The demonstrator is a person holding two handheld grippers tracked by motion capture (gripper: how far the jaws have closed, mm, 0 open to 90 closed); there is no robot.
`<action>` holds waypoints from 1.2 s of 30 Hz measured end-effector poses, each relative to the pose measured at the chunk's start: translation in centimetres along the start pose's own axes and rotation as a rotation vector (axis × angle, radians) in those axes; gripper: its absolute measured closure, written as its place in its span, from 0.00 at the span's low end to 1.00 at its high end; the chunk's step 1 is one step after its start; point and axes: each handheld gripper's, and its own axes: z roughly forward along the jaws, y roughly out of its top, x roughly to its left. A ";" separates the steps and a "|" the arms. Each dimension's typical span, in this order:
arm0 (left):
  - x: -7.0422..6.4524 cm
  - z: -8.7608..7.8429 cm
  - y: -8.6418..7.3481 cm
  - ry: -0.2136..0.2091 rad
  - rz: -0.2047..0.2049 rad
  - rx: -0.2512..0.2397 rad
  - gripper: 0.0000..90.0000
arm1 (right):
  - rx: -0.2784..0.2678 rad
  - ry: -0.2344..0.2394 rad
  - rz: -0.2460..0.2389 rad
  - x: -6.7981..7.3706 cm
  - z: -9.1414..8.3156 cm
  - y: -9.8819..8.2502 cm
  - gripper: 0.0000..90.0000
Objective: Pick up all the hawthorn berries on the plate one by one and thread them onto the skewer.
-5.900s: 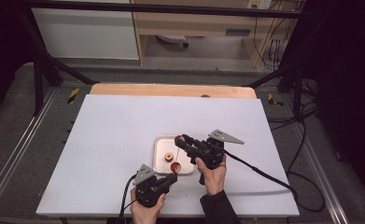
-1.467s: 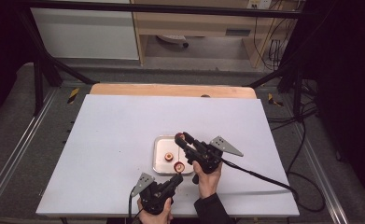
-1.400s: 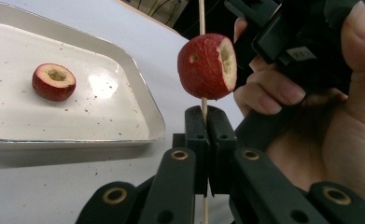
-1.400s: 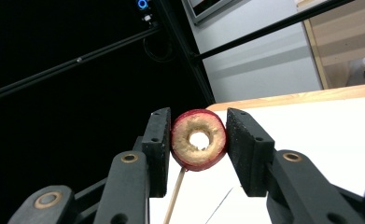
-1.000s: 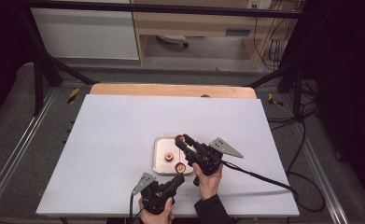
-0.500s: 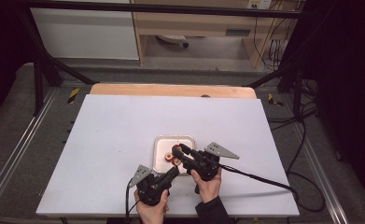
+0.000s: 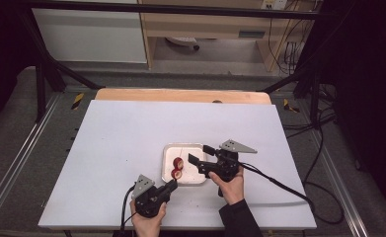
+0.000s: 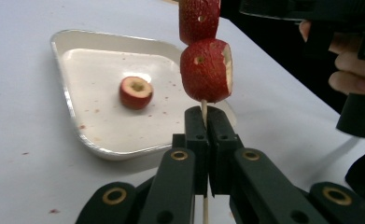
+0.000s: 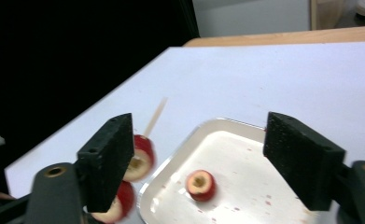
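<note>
The right claw (image 7: pixel 199 154) stands wide with nothing between its pads; its jaws have just been opening, and in the right gripper view they frame the white tray (image 9: pixel 283 135) from either side. Straight ahead of that claw and a little below it, one cored red fruit piece (image 9: pixel 200 184) lies loose on the tray floor with its cut, hollowed face up, apart from the tray walls. That piece is the thing the next grab turns on, I judge: it lies in line with the open jaws, so the claw needs to go forward and down over it more than sideways. Off to that claw's left, just outside the tray's edge, stands the skewer (image 9: pixel 154 118) with two fruit pieces (image 9: pixel 138 158) already threaded on it. The left claw (image 8: pixel 203 122) is clamped tight on the skewer's bare lower end, and from it the stick runs up and away, its long axis pointing toward the tray and across the front of the right claw. In the high view the right claw sits at the tray's right rim, nearer the loose piece than the left claw (image 7: pixel 172 184) at the near corner.
</note>
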 end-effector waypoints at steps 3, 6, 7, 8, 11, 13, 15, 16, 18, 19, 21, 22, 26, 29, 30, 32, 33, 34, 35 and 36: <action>0.5 -0.4 0.1 0.013 0.020 0.009 0.98 | 0.047 -0.029 -0.028 -0.5 0.1 0.3 0.20; 1.6 -1.3 0.2 0.029 0.062 0.027 0.98 | 0.093 -0.043 -0.048 -1.1 0.1 0.7 0.16; 1.9 -1.6 0.2 0.035 0.062 0.027 0.98 | 0.107 -0.045 -0.053 -1.2 0.2 0.8 0.16; 2.2 -1.8 0.3 0.035 0.066 0.038 0.98 | 0.123 -0.050 -0.059 -1.3 0.2 0.9 0.15; 2.8 -2.3 0.4 0.046 0.084 0.057 0.98 | 0.190 -0.069 -0.085 -1.5 0.7 1.4 0.13; 3.0 -2.5 0.4 0.041 0.083 0.061 0.98 | 0.233 -0.076 -0.103 -1.4 1.1 1.7 0.13; 3.4 -2.7 0.5 0.046 0.091 0.075 0.98 | 0.278 -0.082 -0.119 -1.2 1.7 2.0 0.13; 3.5 -2.8 0.5 0.051 0.098 0.077 0.98 | 0.278 -0.082 -0.119 -1.2 1.7 2.0 0.13; 4.0 -3.1 0.5 0.062 0.103 0.090 0.98 | 0.361 -0.095 -0.145 -0.8 2.8 2.2 0.13; 4.2 -3.2 0.5 0.063 0.103 0.094 0.98 | 0.386 -0.096 -0.147 -0.6 3.2 2.3 0.14; 4.3 -3.3 0.5 0.070 0.107 0.102 0.98 | 0.424 -0.096 -0.155 -0.3 4.0 2.3 0.15; 4.4 -3.3 0.5 0.072 0.107 0.106 0.98 | 0.440 -0.091 -0.159 -0.1 4.4 2.3 0.17; 4.5 -3.3 0.4 0.079 0.115 0.120 0.98 | 0.523 -0.089 -0.209 0.6 6.1 2.2 0.20; 4.7 -3.4 0.4 0.086 0.120 0.125 0.98 | 0.600 -0.091 -0.251 1.0 7.3 2.2 0.22; 4.8 -3.5 0.4 0.087 0.117 0.126 0.98 | 0.625 -0.094 -0.258 1.1 7.7 2.2 0.23; 4.9 -3.6 0.4 0.090 0.117 0.132 0.98 | 0.661 -0.100 -0.269 1.3 8.5 2.2 0.24; 4.9 -3.6 0.4 0.090 0.117 0.132 0.98 | 0.682 -0.105 -0.270 1.3 8.8 2.2 0.25; 5.0 -3.6 0.4 0.088 0.116 0.136 0.98 | 0.701 -0.108 -0.275 1.4 9.2 2.2 0.27; 5.0 -3.6 0.4 0.088 0.116 0.136 0.98 | 0.701 -0.108 -0.275 1.4 9.2 2.2 0.27; 5.0 -3.6 0.4 0.090 0.117 0.140 0.98 | 0.731 -0.107 -0.265 1.5 9.7 2.1 0.30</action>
